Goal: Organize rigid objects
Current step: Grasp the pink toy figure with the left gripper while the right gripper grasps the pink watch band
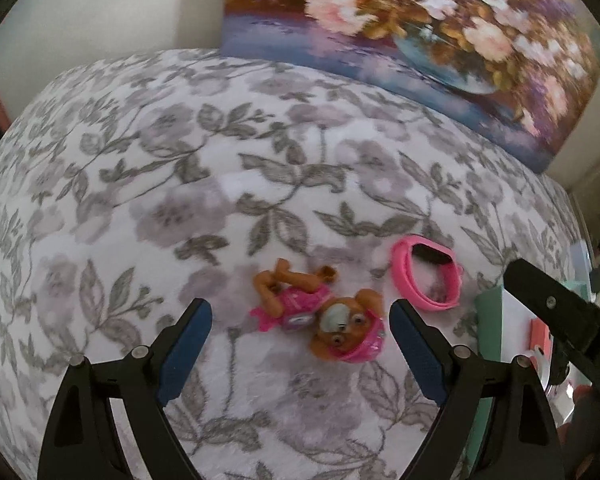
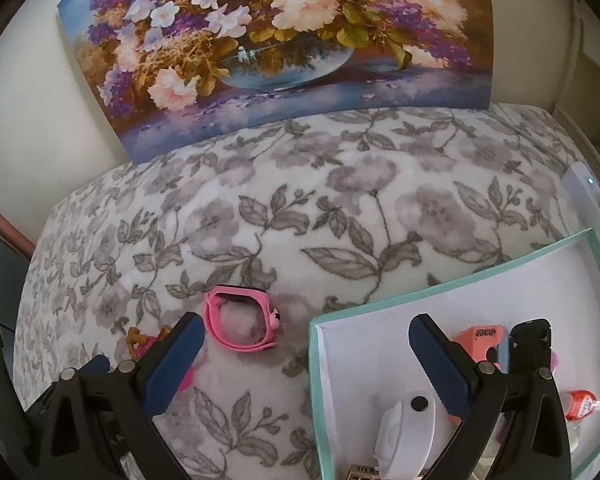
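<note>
A brown toy dog in a pink outfit (image 1: 318,314) lies on its side on the floral blanket (image 1: 180,200), between and just ahead of my open left gripper (image 1: 300,322). A pink kids' smartwatch (image 1: 426,276) lies to its right; it also shows in the right wrist view (image 2: 242,322). My right gripper (image 2: 306,338) is open and empty, straddling the left wall of a mint-edged white box (image 2: 460,284). The box holds a white device (image 2: 404,428), a coral item (image 2: 482,338), a black item (image 2: 532,340) and a small red bottle (image 2: 582,402).
A flower painting (image 2: 280,40) leans against the wall at the back of the bed. A white device with a blue light (image 2: 582,192) stands at the right edge. My right gripper's black body (image 1: 560,320) shows in the left wrist view.
</note>
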`<state>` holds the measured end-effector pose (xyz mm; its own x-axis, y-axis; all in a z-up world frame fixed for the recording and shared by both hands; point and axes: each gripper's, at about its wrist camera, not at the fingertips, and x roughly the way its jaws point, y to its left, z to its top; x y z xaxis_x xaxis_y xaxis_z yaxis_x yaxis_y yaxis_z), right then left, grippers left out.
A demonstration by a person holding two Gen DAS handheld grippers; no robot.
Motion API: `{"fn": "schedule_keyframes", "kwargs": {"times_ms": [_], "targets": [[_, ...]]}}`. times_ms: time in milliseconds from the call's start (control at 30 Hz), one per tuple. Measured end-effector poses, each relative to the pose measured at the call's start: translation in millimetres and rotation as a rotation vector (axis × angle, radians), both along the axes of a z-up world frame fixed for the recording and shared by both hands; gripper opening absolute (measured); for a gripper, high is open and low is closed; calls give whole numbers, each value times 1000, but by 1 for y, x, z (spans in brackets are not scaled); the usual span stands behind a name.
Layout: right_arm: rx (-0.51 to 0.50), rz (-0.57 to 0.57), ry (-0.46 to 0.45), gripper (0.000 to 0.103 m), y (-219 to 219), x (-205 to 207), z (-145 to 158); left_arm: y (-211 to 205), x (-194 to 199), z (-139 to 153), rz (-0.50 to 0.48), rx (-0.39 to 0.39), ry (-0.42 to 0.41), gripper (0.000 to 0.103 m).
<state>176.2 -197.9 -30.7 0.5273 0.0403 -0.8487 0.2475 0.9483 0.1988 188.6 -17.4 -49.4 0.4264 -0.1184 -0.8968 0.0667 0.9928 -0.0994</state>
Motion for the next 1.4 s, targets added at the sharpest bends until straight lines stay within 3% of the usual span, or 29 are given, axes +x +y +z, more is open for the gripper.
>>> {"fn": "schedule_keyframes", "kwargs": {"times_ms": [500, 633, 833, 1267, 1400], "targets": [[5, 9, 2, 103, 1, 2, -4, -18, 4, -21, -20, 40, 13, 90], [10, 10, -2, 103, 2, 3, -4, -15, 4, -16, -12, 32, -6, 80], [6, 17, -7, 103, 5, 7, -5, -15, 5, -16, -9, 19, 6, 79], [-14, 98, -11, 103, 33, 25, -10, 56, 14, 4, 291, 7, 13, 79], [-31, 141, -3, 98, 45, 35, -12, 78, 13, 7, 366, 2, 18, 79]]}}
